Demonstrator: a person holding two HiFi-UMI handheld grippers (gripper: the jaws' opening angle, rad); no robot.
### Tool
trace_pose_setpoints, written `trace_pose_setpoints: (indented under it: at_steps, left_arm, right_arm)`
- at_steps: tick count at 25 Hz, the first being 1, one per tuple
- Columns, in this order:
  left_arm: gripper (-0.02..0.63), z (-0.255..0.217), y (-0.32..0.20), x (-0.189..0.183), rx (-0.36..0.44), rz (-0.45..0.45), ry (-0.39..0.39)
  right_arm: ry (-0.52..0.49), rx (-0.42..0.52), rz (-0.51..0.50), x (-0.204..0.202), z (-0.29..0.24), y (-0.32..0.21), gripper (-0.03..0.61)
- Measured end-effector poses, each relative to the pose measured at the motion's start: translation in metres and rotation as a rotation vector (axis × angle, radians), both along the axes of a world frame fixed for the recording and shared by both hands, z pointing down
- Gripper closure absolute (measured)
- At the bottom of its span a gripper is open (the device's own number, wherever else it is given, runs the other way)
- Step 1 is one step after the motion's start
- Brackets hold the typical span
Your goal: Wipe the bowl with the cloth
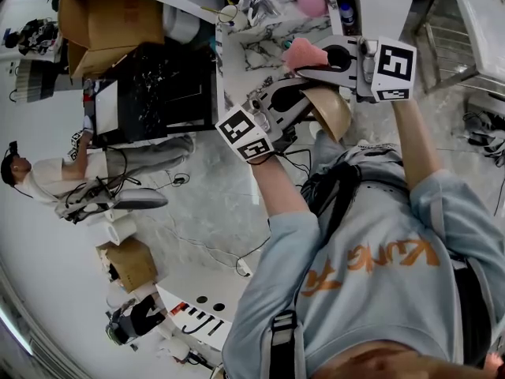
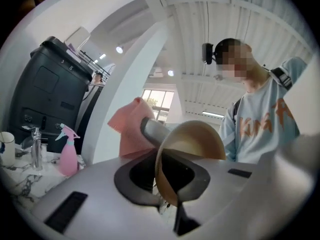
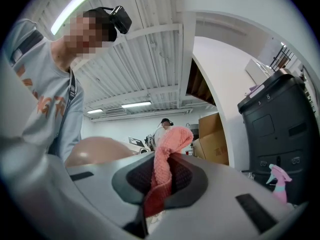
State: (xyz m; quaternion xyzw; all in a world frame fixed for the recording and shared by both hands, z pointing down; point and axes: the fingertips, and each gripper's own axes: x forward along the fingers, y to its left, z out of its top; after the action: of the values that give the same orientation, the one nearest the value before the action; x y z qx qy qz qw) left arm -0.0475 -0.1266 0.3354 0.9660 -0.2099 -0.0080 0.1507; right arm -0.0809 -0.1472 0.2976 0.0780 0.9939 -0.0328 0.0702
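The person holds both grippers up in front of the chest, above the floor and clear of the marble-topped table (image 1: 264, 50). The left gripper (image 1: 309, 103) has its jaws pinched together on the rim of a tan bowl (image 1: 331, 110). In the left gripper view the thin wall of the bowl (image 2: 197, 136) runs down into the slot of the left gripper (image 2: 170, 186), and the bowl stands on edge with its pale inside turned partly to the camera.

The right gripper (image 1: 317, 60) has its jaws clamped on a pink cloth (image 1: 304, 54). In the right gripper view the cloth (image 3: 167, 156) rises in a bunched fold out of the right gripper (image 3: 157, 194) and ends in a rounded tuft. To the left of it, the rounded outside of the bowl (image 3: 95, 151) shows.

From the left gripper view the cloth (image 2: 131, 129) hangs just beside the bowl's rim, with one grey jaw of the right gripper reaching to the rim; whether cloth and bowl touch cannot be told.

A pink spray bottle (image 2: 67, 155) stands on the table, near a black bin (image 2: 45, 91). Cardboard boxes (image 1: 102, 22) are stacked further off, and another person (image 1: 47, 178) sits at the left of the head view
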Motion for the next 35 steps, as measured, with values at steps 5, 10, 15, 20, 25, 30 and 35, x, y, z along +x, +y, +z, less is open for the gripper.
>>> trace_pose_setpoints:
  at_steps: [5,10,15,20,25,30,35]
  left_arm:
    - [0.581,-0.018,0.002,-0.001,0.041,0.012,0.101]
    - [0.583,-0.027,0.006,-0.003,0.063,0.022,0.153]
    - [0.584,-0.047,0.003,-0.020,0.120,-0.034,0.268]
    - [0.584,-0.052,-0.006,-0.038,0.129,-0.131,0.322]
    - [0.584,-0.052,-0.017,-0.061,0.113,-0.255,0.370]
    - [0.584,-0.049,-0.026,-0.083,0.085,-0.376,0.420]
    - [0.584,-0.041,-0.036,-0.112,0.025,-0.509,0.481]
  right_arm:
    - [-0.059,-0.057,-0.023,0.004,-0.003,-0.002,0.538]
    - [-0.073,-0.087,-0.025,0.004,-0.001,-0.003,0.538]
    - [0.026,-0.067,-0.036,-0.009,0.020,0.004,0.538]
    - [0.072,-0.084,-0.099,-0.019,0.032,0.015,0.538]
    - [0.097,-0.091,-0.148,-0.022,0.037,0.024,0.538]
    - [0.118,-0.081,-0.236,-0.025,0.041,0.043,0.538]
    - [0.089,-0.086,-0.311,-0.024,0.034,0.056,0.537]
